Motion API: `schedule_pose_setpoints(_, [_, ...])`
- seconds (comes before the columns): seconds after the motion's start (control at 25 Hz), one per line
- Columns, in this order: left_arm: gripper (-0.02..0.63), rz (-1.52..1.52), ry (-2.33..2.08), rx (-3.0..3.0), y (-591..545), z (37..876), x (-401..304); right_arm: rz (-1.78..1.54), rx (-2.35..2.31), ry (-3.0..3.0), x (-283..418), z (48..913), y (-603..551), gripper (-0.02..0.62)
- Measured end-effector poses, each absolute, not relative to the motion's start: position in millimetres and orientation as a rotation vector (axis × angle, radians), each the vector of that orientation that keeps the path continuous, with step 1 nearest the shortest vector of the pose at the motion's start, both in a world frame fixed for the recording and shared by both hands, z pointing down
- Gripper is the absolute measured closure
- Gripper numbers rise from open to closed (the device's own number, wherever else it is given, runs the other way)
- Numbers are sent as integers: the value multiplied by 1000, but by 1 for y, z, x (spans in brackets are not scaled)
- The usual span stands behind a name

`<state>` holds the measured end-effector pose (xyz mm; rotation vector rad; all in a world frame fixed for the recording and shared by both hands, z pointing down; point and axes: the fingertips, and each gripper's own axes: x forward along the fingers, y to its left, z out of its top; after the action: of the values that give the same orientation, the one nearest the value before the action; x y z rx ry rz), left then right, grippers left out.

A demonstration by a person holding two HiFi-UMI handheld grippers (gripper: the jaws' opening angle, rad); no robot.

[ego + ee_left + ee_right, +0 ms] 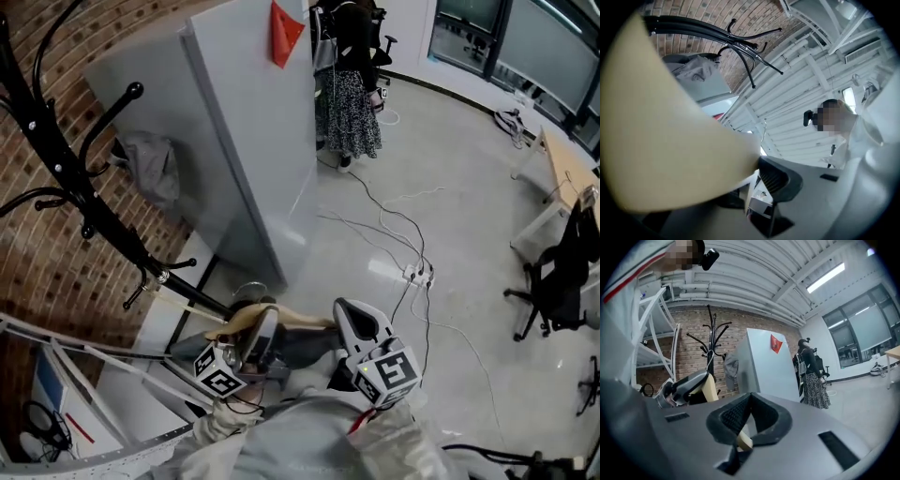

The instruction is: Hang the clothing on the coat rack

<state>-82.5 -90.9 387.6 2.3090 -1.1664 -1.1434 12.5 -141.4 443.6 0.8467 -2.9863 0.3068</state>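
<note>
A black coat rack (66, 178) stands at the left against the brick wall; it also shows as the rack (711, 341) and the rack (740, 42). A grey garment (150, 164) hangs beside it. Low in the head view, both grippers hold a pale wooden hanger (281, 317). My left gripper (262, 330) is shut on the hanger (670, 140), which fills its view. My right gripper (352, 323) is shut on the hanger's other end (743, 441). Dark grey cloth (302, 351) lies between the grippers under the hanger; I cannot tell its shape.
A tall grey cabinet (253, 141) with a red flag (284, 33) stands right of the rack. A person (349, 94) stands beyond it. Cables and a power strip (417, 275) lie on the floor. A white metal frame (84, 375) is at lower left, a black chair (553, 281) at right.
</note>
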Motion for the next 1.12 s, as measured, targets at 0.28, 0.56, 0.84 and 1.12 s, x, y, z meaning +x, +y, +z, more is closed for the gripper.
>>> schedule_pose_setpoints(0.28, [508,-1202,-1366,2252,-116,380,-106,298,594,-3031,-24,436,-182,571])
schedule_pose_setpoints(0.56, [508,-1268,-1558,2173,-114,377,-128,306,319,-3067,-63,437,-191,571])
schedule_pose_setpoints(0.84, [506,-1299,-1757,2075,-107,380,-148,319,65,-3065,-96,440,-189,571])
schedule_pose_setpoints(1.12, [506,-1302,-1929,2004,-100,380,-156,309,-133,-3056,-118,435,-189,571])
